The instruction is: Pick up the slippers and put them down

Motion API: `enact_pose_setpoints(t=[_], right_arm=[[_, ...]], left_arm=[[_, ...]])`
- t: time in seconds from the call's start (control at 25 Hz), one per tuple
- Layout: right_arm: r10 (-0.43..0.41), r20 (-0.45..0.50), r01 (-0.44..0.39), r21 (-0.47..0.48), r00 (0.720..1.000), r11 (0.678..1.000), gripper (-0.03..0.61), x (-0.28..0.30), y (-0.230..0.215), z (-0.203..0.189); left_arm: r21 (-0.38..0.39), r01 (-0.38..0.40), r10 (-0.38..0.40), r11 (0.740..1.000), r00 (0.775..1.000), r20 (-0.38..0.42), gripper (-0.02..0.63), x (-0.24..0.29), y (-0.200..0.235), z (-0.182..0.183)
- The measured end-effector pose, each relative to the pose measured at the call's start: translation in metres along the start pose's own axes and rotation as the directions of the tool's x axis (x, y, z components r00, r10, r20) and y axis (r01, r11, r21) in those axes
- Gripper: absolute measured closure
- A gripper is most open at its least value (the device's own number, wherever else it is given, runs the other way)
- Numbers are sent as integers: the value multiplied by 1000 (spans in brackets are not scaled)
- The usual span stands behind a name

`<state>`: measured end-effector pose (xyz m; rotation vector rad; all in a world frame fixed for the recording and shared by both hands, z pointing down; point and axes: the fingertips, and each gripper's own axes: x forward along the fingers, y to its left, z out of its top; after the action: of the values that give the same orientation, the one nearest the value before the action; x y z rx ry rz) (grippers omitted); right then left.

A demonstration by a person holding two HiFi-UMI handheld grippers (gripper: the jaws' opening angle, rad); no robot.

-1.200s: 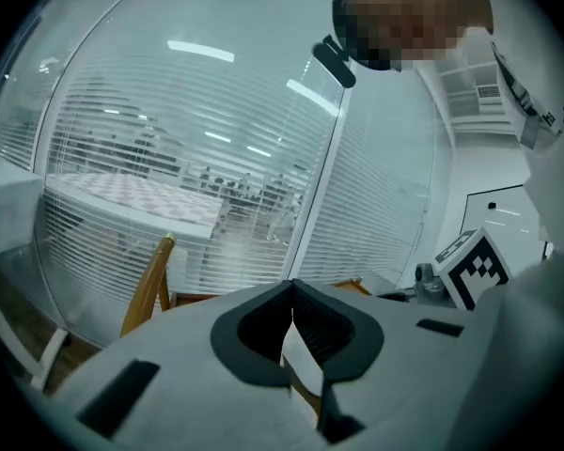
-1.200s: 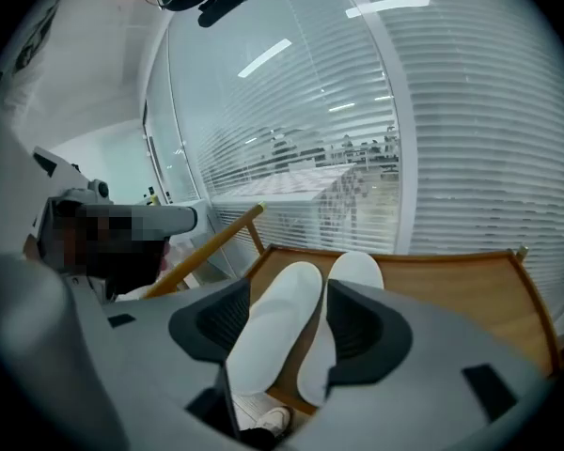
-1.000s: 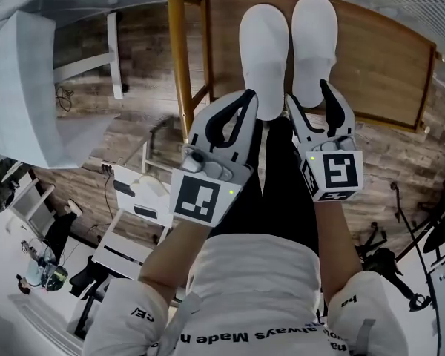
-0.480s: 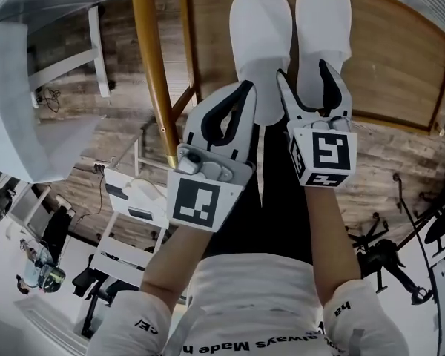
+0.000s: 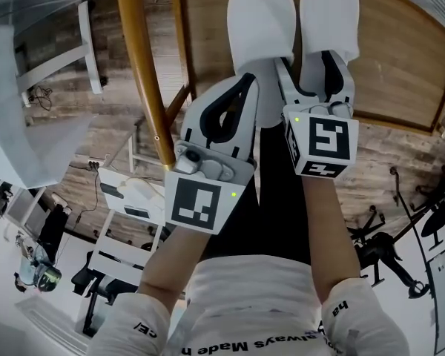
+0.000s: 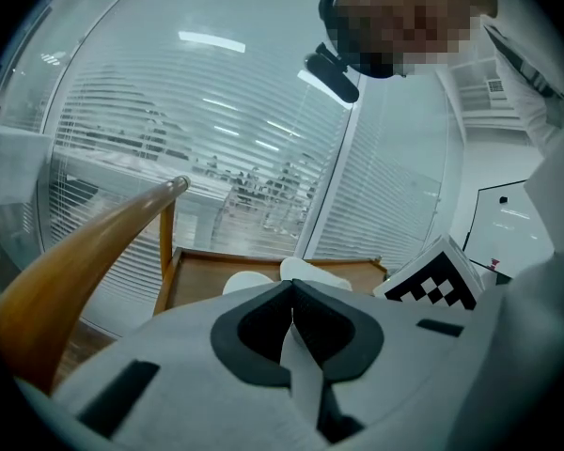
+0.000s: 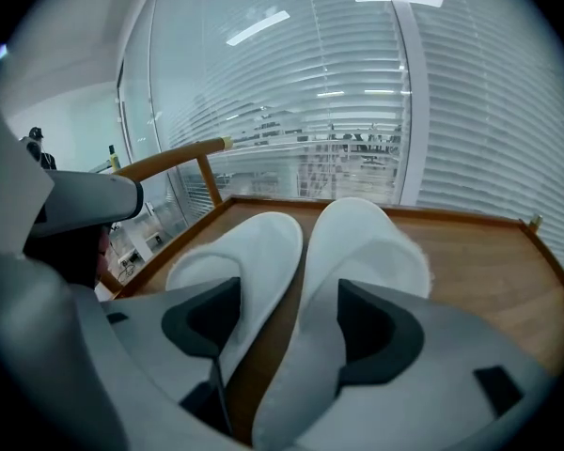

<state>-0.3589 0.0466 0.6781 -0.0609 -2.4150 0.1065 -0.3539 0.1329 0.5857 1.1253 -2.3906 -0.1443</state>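
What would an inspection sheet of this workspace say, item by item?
surface: wooden platform with a raised rim
job's things: white slipper lying beside second slipper on the platform
clutter: nothing seen
grippers: left gripper shut, empty; right gripper open, jaws have just been opening, second slipper's heel end between them, not pinched
cables: dark cable on the floor at left
surroundings: curved wooden rail, plank floor, glass wall with blinds
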Motion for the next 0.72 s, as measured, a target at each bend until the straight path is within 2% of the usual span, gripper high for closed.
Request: enact_pose_setpoints(t=[0.72], right_arm=[[-42,69,44,-25,997,999,301,18,-7,21]], left_arm=[[-12,7,-7,1000,1000,-7,601,5,4,0]])
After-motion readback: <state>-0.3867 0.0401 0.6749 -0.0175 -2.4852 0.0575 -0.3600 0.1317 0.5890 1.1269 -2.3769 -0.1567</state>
